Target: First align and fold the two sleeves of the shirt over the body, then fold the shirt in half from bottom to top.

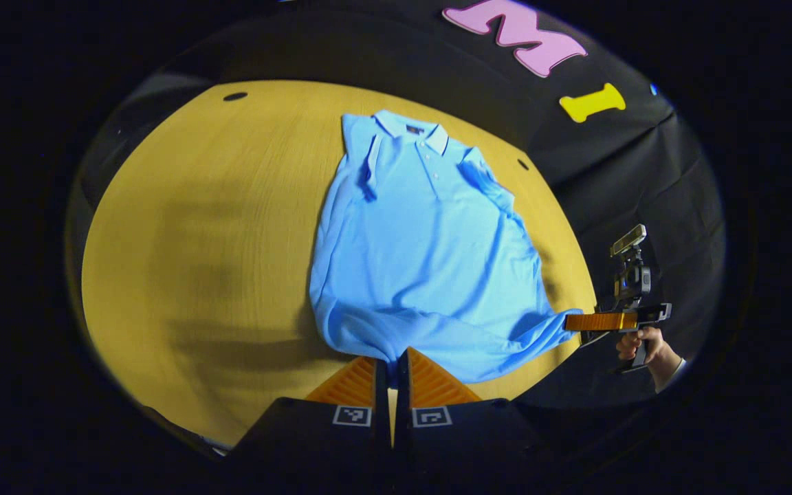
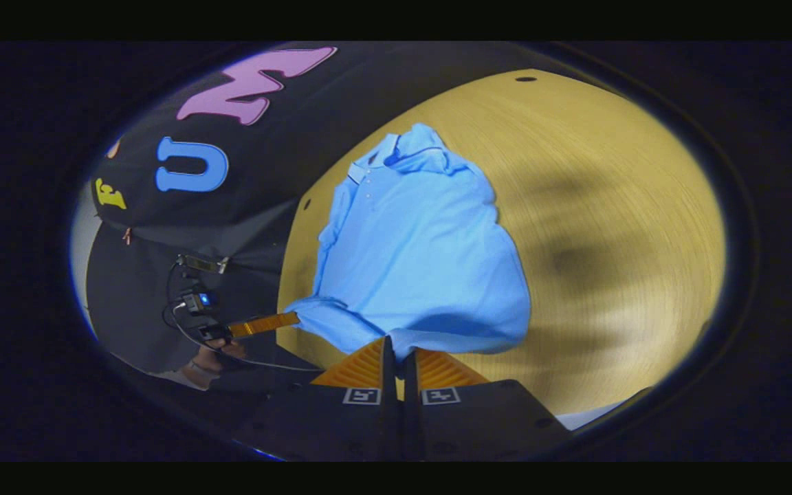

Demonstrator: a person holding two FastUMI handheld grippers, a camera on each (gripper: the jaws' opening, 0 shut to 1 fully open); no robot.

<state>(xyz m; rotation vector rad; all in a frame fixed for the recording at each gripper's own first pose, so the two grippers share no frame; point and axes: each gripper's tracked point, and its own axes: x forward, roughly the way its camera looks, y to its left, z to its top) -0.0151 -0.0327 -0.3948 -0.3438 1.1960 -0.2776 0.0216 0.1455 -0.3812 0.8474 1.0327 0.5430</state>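
At the 6 o'clock edge of the left gripper view, we see the left gripper (image 1: 391, 368) with its two fingers drawn almost together, a thin slit between them, and the hem of the light blue shirt (image 1: 423, 247) caught at their tips. The cloth drapes over the fingertips, so we cannot see the pinch itself, but the fingers look clenched on the hem. Toward 12 o'clock from there the shirt lies on the yellow wooden table (image 1: 231, 227), collar (image 1: 413, 130) farthest away, both sleeves already folded in over the body. Motion blur smears the table grain and its shadows.

At 3 to 4 o'clock in this view, the other gripper's fingers (image 1: 599, 322) reach the shirt's bottom corner; a hand (image 1: 643, 347) holds that tool, its sleeve cut off by the view's rim.

At the 6 o'clock edge of the right gripper view, the right gripper (image 2: 396, 361) likewise has its fingers pressed close together on the hem, which bunches and hides the tips. The shirt (image 2: 416, 254) stretches toward 12 o'clock on the table (image 2: 609, 206). At 8 o'clock the left gripper (image 2: 279, 321) meets the far hem corner, the hand (image 2: 221, 350) behind it dim and hard to make out.
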